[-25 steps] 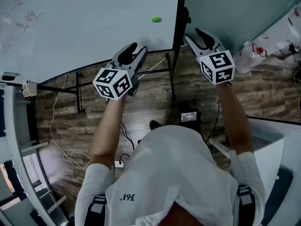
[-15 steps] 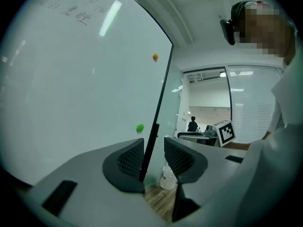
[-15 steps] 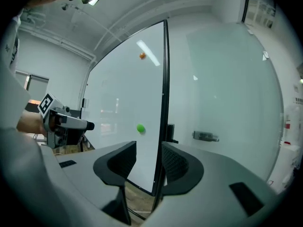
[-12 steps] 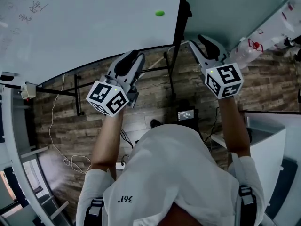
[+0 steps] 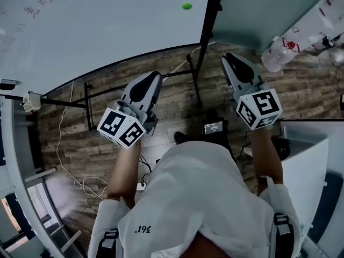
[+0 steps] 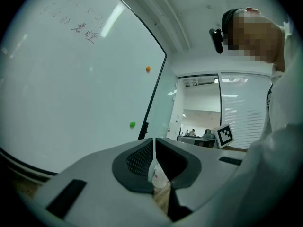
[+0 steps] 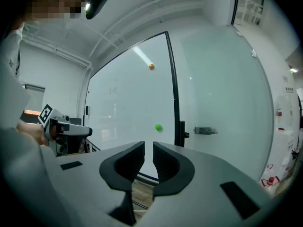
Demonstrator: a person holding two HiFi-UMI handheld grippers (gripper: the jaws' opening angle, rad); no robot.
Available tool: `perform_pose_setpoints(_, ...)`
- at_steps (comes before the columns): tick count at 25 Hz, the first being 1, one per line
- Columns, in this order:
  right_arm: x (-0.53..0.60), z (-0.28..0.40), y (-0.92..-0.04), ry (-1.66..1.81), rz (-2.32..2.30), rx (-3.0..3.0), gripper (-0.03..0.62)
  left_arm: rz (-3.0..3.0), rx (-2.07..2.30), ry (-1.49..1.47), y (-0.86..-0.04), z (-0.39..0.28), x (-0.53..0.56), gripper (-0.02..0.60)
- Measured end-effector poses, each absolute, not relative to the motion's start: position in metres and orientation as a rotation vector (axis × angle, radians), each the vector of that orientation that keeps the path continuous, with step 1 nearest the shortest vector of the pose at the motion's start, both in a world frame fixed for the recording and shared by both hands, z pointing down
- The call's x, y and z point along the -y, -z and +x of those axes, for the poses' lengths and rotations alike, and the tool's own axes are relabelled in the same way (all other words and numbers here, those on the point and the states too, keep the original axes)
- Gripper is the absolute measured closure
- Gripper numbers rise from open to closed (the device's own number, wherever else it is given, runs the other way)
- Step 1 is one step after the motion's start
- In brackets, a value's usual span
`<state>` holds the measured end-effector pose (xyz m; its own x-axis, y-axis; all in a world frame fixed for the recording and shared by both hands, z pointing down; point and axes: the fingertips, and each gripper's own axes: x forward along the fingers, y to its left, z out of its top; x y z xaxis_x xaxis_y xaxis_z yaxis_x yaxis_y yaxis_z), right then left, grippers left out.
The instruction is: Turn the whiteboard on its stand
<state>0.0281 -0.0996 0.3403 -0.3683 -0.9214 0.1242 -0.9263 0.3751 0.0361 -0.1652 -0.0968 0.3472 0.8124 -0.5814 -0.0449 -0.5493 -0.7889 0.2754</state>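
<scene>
The whiteboard (image 5: 107,26) fills the top of the head view, with faint writing at the far left and a green magnet (image 5: 186,6) near its right edge. Its black stand upright (image 5: 207,23) runs down to the wooden floor. My left gripper (image 5: 152,75) hangs below the board's lower edge, apart from it, its jaws closing to a sliver with nothing between them (image 6: 154,143). My right gripper (image 5: 228,57) is right of the upright and touches nothing. Its jaws are closing on a narrow empty gap (image 7: 148,148). The board (image 7: 128,108) carries an orange magnet (image 7: 151,66).
The stand's black legs (image 5: 90,107) and loose cables (image 5: 70,165) lie on the plank floor. A small device with a lit screen (image 5: 214,128) sits near my feet. A white cabinet (image 5: 306,155) stands at the right, white containers (image 5: 282,50) at the upper right, a glass wall (image 7: 222,103) behind.
Both grippers have drawn back from the whiteboard's lower edge toward me. Both pairs of jaws have gone from wide open to nearly together.
</scene>
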Motion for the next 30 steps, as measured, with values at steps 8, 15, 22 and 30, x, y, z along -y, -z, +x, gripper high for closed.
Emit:
perform_pose_setpoints(8,0.073,0.034,-0.34,-0.099,1.633,2.548,0.53,2.706,0.891,0.193,-0.349,-0.153,0.066,0.561)
perform_pose_setpoints(15,0.046,0.055,-0.348,-0.143,1.535,2.579,0.533,2.631,0.91,0.209,-0.356,-0.125,0.033,0.561)
perform_pose_setpoints(22,0.003,0.094,-0.37,-0.215,1.478,2.58,0.54,2.562,0.923,0.184,-0.375,-0.086,-0.018,0.561)
perform_pose_setpoints(30,-0.029,0.102,-0.387,-0.27,1.455,2.573,0.551,2.515,0.965,0.156,-0.389,-0.083,-0.052,0.561)
